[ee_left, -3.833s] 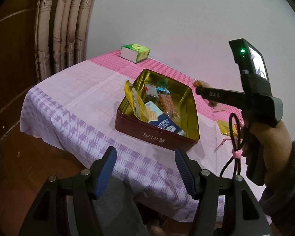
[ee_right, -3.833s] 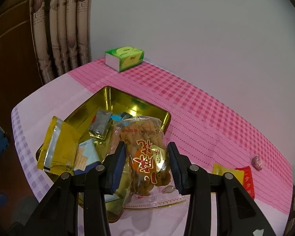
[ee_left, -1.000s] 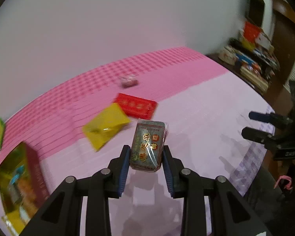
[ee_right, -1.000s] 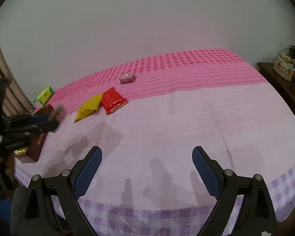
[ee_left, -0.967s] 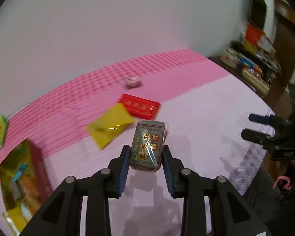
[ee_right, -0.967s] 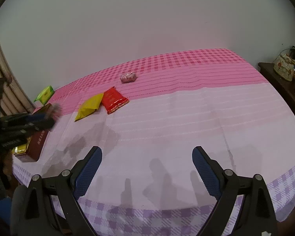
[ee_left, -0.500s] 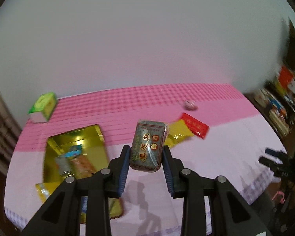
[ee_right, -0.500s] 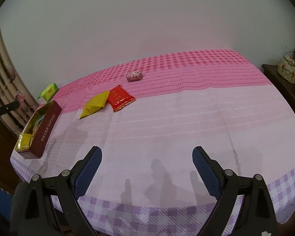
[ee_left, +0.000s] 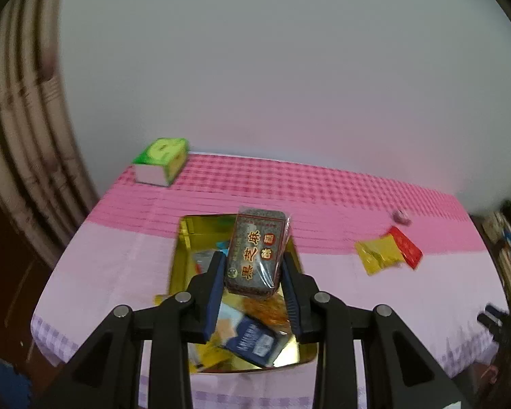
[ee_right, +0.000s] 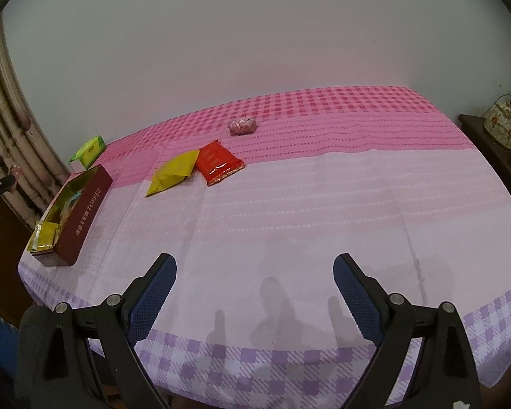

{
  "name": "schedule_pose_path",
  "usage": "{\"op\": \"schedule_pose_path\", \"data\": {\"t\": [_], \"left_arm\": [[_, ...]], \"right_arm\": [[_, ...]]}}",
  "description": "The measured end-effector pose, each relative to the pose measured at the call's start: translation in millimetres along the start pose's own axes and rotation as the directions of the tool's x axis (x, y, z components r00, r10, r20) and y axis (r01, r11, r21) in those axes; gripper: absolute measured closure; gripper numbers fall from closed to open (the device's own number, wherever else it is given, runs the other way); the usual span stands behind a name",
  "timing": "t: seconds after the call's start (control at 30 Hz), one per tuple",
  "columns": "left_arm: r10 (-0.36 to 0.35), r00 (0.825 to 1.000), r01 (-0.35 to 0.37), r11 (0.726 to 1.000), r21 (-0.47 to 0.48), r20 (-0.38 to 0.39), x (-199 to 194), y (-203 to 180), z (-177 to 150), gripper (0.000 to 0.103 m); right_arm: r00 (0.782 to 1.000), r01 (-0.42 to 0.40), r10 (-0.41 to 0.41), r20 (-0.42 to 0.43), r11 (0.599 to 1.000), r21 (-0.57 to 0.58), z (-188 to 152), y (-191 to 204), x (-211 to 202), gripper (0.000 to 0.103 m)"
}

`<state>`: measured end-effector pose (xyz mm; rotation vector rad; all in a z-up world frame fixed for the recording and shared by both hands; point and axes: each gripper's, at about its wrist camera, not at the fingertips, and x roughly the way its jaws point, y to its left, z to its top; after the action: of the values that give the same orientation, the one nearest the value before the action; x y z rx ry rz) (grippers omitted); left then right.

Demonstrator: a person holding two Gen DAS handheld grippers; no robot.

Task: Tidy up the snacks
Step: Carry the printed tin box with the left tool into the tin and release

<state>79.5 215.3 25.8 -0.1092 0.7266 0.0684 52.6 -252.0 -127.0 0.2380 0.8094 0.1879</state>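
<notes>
My left gripper [ee_left: 253, 272] is shut on a dark sesame-brittle packet [ee_left: 258, 254] with red and yellow print, held in the air above the open gold-lined tin [ee_left: 182, 238], which holds several snack packs. From the right wrist view the same red tin [ee_right: 85, 209] sits at the table's left end. A yellow packet [ee_right: 173, 172], a red packet [ee_right: 218, 162] and a small pink wrapped sweet [ee_right: 242, 125] lie on the cloth farther back. My right gripper [ee_right: 255, 286] hangs open over the near edge with nothing between its fingers.
A green tissue box [ee_left: 161, 160] stands at the back left corner of the table [ee_right: 289, 211], near a curtain [ee_left: 24, 129]. A dark side cabinet with a floral bag [ee_right: 500, 121] is at the far right. A white wall runs behind the table.
My left gripper has swung left with the packet, from beside the yellow and red packets to above the tin. The right gripper has stayed put.
</notes>
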Motion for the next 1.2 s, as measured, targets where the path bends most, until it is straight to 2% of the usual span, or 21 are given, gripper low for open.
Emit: {"op": "schedule_pose_path", "data": {"t": [0.3, 0.67, 0.9, 1.2], "left_arm": [[0.037, 0.999, -0.04, 0.993, -0.112, -0.029, 16.8, 40.7, 3.0, 0.071], [0.057, 0.994, -0.069, 0.988, -0.138, -0.09, 74.3, 39.5, 13.4, 0.071], [0.108, 0.973, -0.138, 0.981, -0.137, -0.206, 144.1, 49.2, 14.4, 0.071], [0.17, 0.946, -0.207, 0.972, -0.114, -0.275, 190.6, 60.9, 9.5, 0.071]], "right_arm": [[1.0, 0.002, -0.001, -0.014, 1.0, 0.001, -0.8, 0.8, 4.3, 0.011], [0.999, 0.012, -0.012, -0.038, 1.0, -0.001, -6.2, 0.3, 15.8, 0.01], [0.997, 0.014, -0.015, -0.072, 1.0, -0.017, -12.7, 2.3, 28.8, 0.01], [0.994, -0.001, -0.001, -0.107, 1.0, -0.015, -18.4, 1.7, 41.0, 0.01]]}}
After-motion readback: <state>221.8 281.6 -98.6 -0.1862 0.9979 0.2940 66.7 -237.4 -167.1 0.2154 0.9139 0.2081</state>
